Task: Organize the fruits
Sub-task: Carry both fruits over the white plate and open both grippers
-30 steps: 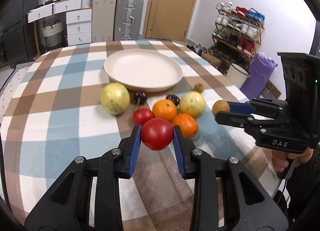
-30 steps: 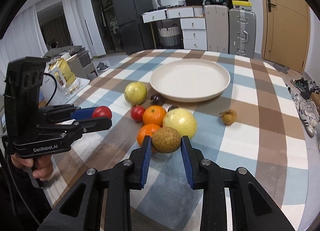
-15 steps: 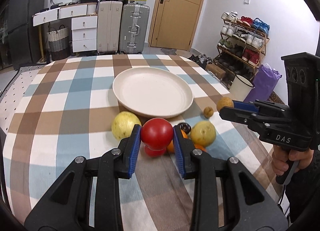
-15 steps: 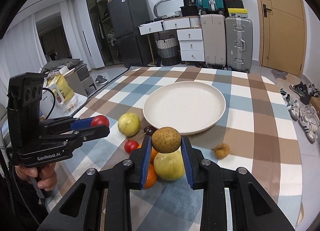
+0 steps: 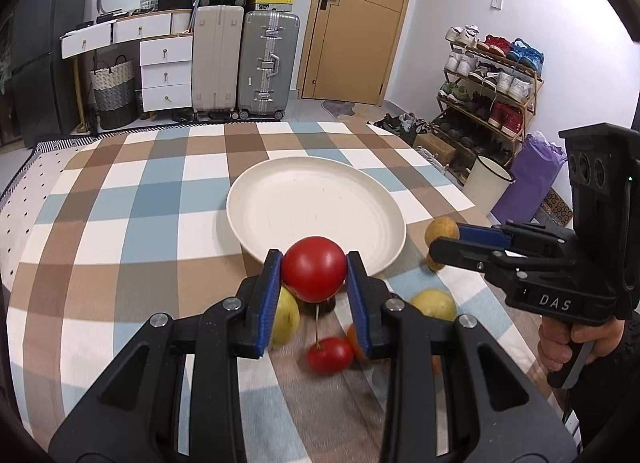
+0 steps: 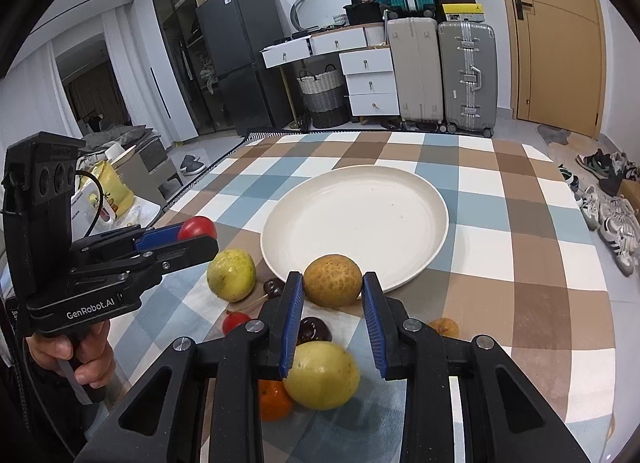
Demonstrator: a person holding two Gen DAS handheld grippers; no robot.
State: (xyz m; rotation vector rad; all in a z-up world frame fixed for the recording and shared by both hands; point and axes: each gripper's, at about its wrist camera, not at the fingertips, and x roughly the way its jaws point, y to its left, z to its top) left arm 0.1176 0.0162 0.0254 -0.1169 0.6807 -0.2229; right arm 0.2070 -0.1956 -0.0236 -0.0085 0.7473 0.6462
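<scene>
My left gripper is shut on a red tomato and holds it above the table, just short of the near rim of the white plate. My right gripper is shut on a rough brown-yellow fruit, held above the near rim of the plate. Each gripper shows in the other's view, the right one and the left one. Below them lie two yellow-green fruits, a small red fruit, an orange and dark fruits.
The table has a checked brown, blue and white cloth. A small brown fruit lies to the right of the pile. Suitcases, drawers and a shoe rack stand beyond the table.
Both grippers have lifted higher and moved forward toward the plate with their fruits still held. The pile of fruit has dropped lower in both views.
</scene>
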